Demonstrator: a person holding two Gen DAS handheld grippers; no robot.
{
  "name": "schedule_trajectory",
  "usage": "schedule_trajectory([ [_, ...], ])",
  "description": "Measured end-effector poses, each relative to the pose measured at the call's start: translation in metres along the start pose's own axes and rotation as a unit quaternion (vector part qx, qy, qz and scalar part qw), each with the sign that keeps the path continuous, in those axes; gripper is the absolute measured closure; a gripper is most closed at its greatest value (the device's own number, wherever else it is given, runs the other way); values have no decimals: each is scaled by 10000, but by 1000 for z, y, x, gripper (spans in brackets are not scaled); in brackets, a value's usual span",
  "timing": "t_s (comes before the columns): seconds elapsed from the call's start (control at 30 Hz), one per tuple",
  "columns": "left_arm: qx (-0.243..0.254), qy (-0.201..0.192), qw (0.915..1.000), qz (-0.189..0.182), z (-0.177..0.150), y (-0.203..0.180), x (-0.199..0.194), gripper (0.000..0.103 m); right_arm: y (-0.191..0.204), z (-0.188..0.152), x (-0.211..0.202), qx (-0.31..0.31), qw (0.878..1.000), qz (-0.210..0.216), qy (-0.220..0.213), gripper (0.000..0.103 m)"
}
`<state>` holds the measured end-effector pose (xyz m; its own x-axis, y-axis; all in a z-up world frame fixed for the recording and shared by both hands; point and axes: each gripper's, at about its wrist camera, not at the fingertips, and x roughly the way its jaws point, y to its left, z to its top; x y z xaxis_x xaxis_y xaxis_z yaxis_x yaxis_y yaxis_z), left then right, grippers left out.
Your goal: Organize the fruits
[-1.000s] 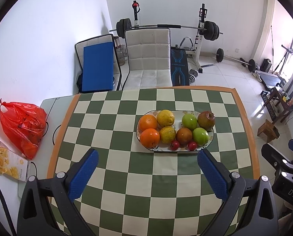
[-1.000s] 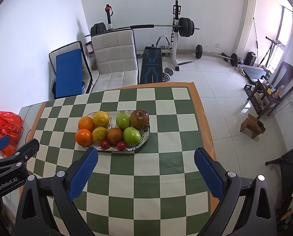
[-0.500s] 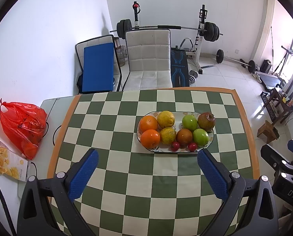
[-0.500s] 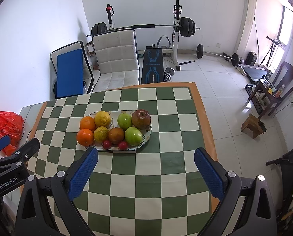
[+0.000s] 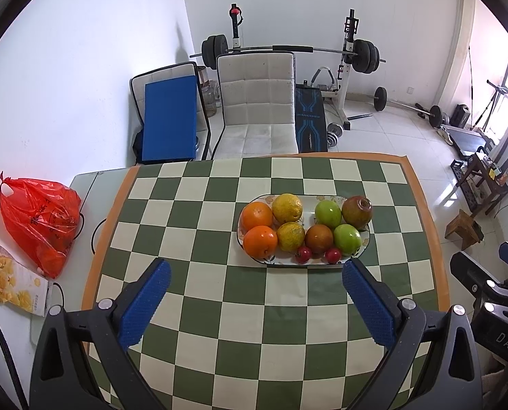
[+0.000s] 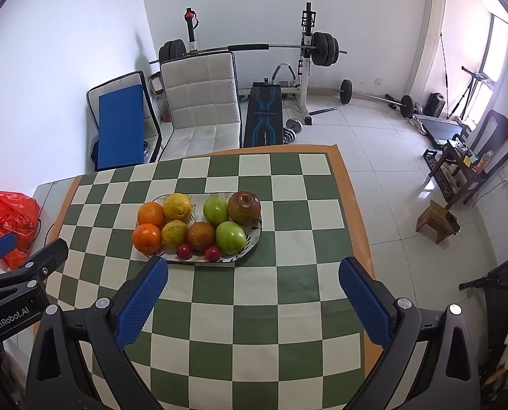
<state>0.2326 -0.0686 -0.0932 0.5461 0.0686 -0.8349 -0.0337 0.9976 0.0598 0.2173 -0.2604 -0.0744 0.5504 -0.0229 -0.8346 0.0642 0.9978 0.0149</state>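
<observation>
An oval patterned plate (image 5: 365, 239) (image 6: 255, 237) sits on the green-and-cream checkered table and holds two oranges (image 5: 260, 242), two yellow citrus fruits (image 5: 287, 207), two green apples (image 5: 347, 234), a brown round fruit (image 5: 319, 238), a pomegranate (image 5: 356, 207) (image 6: 244, 207) and two small red fruits (image 5: 303, 254). My left gripper (image 5: 254, 302) hovers open above the table, nearer than the plate, with nothing between its blue pads. My right gripper (image 6: 252, 302) is open too, its left pad close to the plate's near rim.
A red plastic bag (image 5: 39, 218) and a snack packet (image 5: 10, 278) lie on the grey side surface to the left. A white padded chair (image 5: 257, 102) stands behind the table. Weight bench, barbell rack (image 5: 348, 61) and a small wooden stool (image 5: 464, 229) are on the tiled floor.
Both views have edged slightly forward and down toward the plate; the fruit looks a little closer. Both grippers stay open and the fruit has not moved.
</observation>
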Motion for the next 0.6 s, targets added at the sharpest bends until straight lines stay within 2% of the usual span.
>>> schedule_trajectory([
  [0.6,-6,-25,10000,-20,5,0,-3,0,2,3,-3,-29,10000,16,-19,1],
])
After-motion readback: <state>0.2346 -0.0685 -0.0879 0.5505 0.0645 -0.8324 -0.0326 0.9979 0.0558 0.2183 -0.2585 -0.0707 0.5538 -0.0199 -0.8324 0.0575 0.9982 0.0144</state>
